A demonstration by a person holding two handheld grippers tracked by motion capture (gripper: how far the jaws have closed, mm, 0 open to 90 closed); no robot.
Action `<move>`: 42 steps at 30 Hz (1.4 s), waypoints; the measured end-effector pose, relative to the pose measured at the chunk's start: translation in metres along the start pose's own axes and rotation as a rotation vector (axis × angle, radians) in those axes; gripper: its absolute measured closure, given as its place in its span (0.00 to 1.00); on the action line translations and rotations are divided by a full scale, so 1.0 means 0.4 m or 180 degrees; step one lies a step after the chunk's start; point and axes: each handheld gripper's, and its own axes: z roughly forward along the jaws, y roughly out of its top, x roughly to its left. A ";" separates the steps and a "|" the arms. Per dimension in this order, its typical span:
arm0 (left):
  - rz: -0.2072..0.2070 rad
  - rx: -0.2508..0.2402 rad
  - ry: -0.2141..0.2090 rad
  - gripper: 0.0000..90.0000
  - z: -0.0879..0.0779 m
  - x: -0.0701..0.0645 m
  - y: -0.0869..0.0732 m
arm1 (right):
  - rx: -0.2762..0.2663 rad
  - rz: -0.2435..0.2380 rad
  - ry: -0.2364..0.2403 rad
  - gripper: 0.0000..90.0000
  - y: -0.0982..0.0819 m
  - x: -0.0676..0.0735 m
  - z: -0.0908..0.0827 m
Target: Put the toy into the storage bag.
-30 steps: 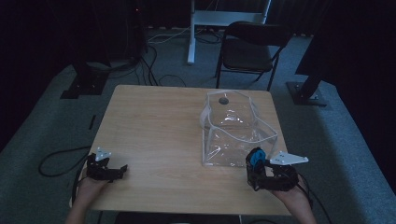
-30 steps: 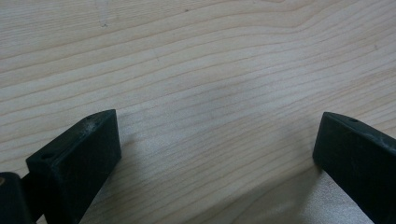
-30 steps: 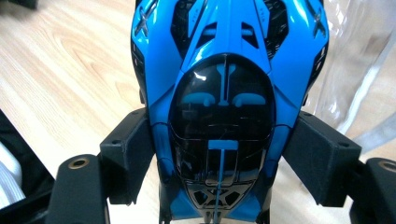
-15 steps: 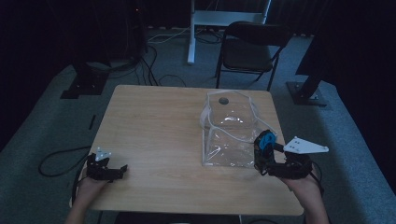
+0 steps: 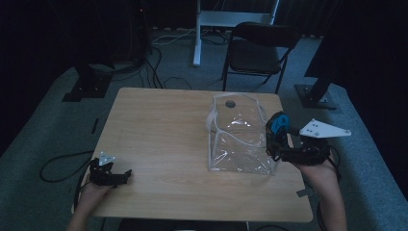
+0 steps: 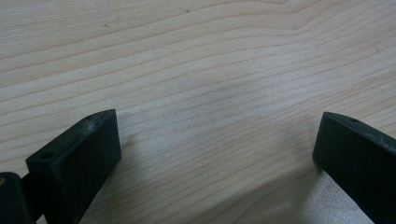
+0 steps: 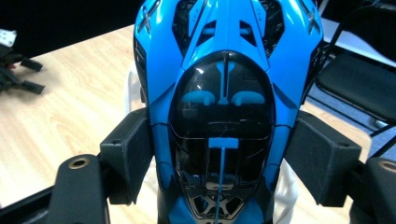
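Spanning the middle of the high view, the wooden surface (image 5: 163, 130) carries a clear bag (image 5: 239, 137) standing open at its right side. Beyond the surface's far edge stands a black chair (image 5: 257, 50). At the bag's right wall, the right gripper (image 5: 275, 139) is raised off the surface and clamps a blue toy car (image 5: 278, 122) by its sides, nose up; its own view shows both pads pressed against the car (image 7: 224, 98). Near the left corner, the left gripper (image 5: 126, 173) lies on the wood, jaws wide with nothing between them.
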 end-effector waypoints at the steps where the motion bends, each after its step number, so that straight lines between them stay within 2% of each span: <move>1: 0.0000 0.0000 0.0000 0.02 0.000 0.000 0.000 | -0.0001 -0.0013 -0.0003 0.30 0.007 -0.003 0.003; 12: -0.0001 0.0000 0.0000 0.02 0.000 0.000 0.000 | 0.0008 -0.0121 -0.0004 0.30 0.079 -0.030 0.037; 19: -0.0001 -0.0001 0.0000 0.02 0.000 0.000 0.000 | 0.0067 -0.0174 0.0037 0.30 0.107 -0.045 0.071; 26: 0.0000 -0.0001 0.0000 0.02 0.000 0.000 0.000 | 0.0151 -0.0177 0.0104 0.30 0.112 -0.050 0.109; 27: 0.0000 -0.0002 0.0000 0.02 0.000 0.000 0.000 | 0.0192 -0.0177 0.0166 0.30 0.108 -0.052 0.130; 33: -0.0003 -0.0002 0.0004 0.02 0.000 0.000 0.000 | 0.0278 -0.0192 0.0257 0.30 0.104 -0.054 0.167; 42: -0.0003 -0.0002 0.0004 0.02 0.000 0.000 0.000 | 0.0462 -0.0225 0.0340 0.30 0.101 -0.064 0.223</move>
